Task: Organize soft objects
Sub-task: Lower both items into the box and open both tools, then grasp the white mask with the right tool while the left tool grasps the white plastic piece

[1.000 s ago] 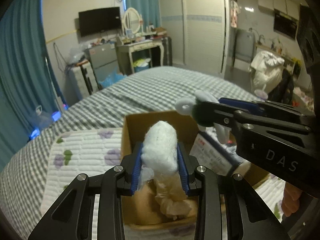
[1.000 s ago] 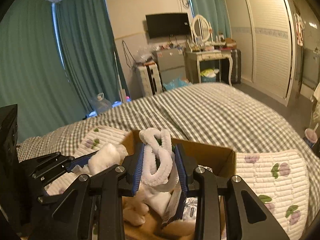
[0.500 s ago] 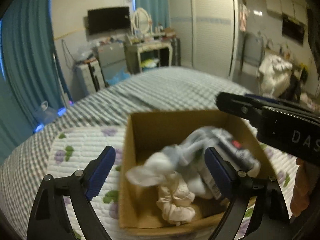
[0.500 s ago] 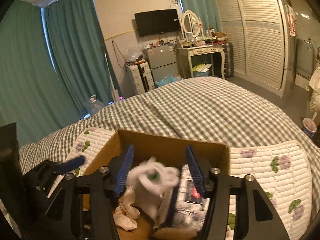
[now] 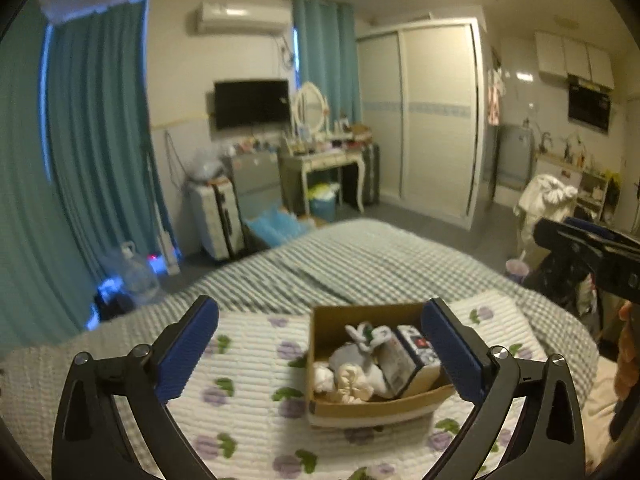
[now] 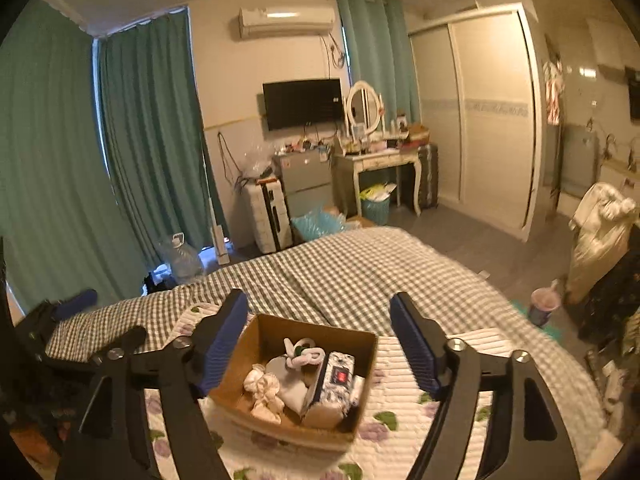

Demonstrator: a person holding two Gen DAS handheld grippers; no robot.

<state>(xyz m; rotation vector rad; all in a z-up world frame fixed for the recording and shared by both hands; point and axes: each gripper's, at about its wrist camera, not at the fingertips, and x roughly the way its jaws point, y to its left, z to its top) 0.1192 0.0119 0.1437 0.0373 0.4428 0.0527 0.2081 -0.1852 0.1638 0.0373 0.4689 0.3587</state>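
A brown cardboard box (image 5: 328, 410) (image 6: 370, 346) sits on a white quilted mat with purple flowers (image 5: 244, 380) (image 6: 404, 408) on the bed. In it lie a white fluffy item (image 5: 324, 376) (image 6: 256, 378), a cream cloth bundle (image 5: 352, 380) (image 6: 268, 400), a white and green twisted toy (image 5: 366, 334) (image 6: 302, 354) and a patterned tissue pack (image 5: 412, 352) (image 6: 334, 384). My left gripper (image 5: 322, 348) is open and empty, held back above the box. My right gripper (image 6: 320, 338) is open and empty, also above the box.
The bed has a grey checked cover (image 5: 360, 264) (image 6: 340, 272). Beyond it stand teal curtains (image 6: 152, 152), a suitcase (image 6: 270, 210), a dressing table (image 6: 376, 160) and a wardrobe (image 6: 492, 120). A cup (image 6: 544, 304) sits on the floor at the right.
Both grippers opened and dropped their soft items into the box, the left a white fluffy piece and the right the twisted toy. Both have since drawn up and back from the box.
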